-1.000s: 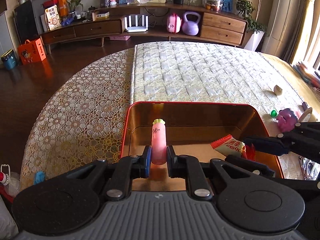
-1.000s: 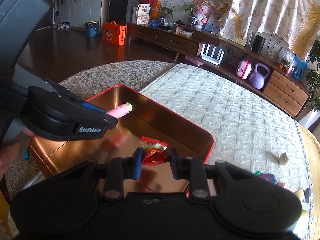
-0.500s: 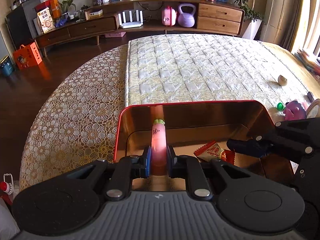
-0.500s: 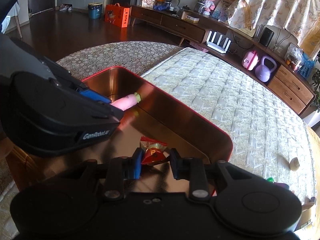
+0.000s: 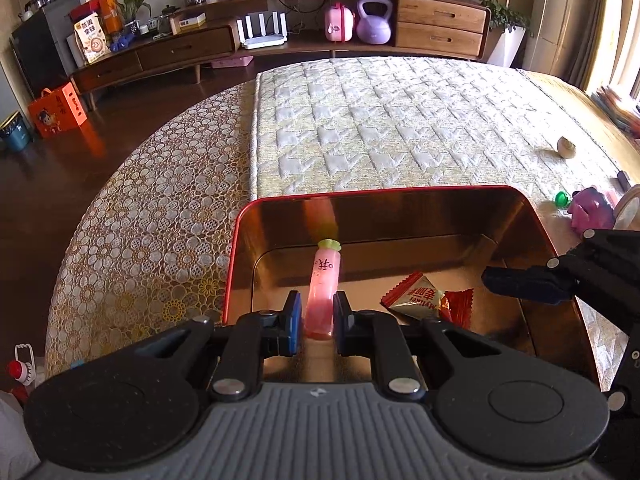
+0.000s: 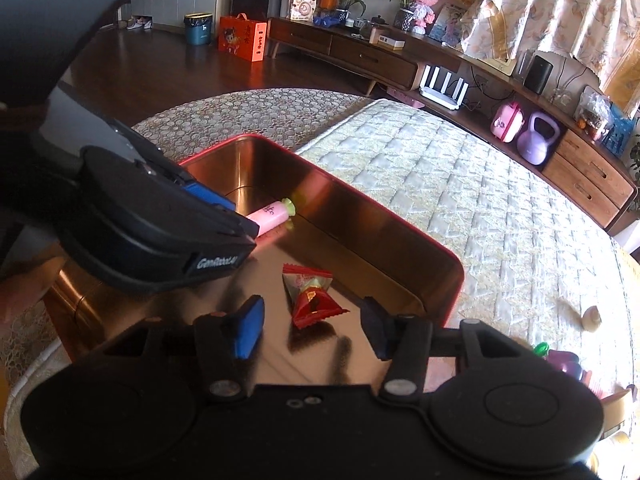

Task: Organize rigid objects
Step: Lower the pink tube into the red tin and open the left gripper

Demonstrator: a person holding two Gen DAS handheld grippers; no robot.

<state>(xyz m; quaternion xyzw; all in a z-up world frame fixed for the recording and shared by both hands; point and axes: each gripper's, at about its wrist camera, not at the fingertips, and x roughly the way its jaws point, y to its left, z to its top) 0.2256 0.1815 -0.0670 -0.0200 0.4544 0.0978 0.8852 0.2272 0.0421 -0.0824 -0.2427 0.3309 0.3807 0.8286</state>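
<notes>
A red-rimmed copper tin [image 5: 236, 248] sits on the quilted bed; it also shows in the right wrist view [image 6: 448, 264]. My left gripper [image 5: 317, 318] is inside the tin with its jaws slightly parted around a pink tube with a green cap [image 5: 325, 280]; small gaps show on both sides. The tube's tip rests near the tin's far wall [image 6: 272, 213]. My right gripper [image 6: 312, 330] is open wide above the tin floor. A red triangular snack packet [image 6: 314, 294] lies loose on the floor between its jaws, also seen in the left wrist view [image 5: 424, 296].
On the bed right of the tin lie a purple toy [image 5: 592, 210], a green cap [image 5: 562, 199] and a small round beige object [image 5: 566, 146]. A lace cover [image 5: 160, 220] hangs over the bed's left side. A low wooden cabinet [image 5: 280, 36] lines the far wall.
My right gripper has opened and let go of the snack packet, which now lies on the tin floor. My left gripper has lowered the pink tube into the tin and its jaws have eased apart.
</notes>
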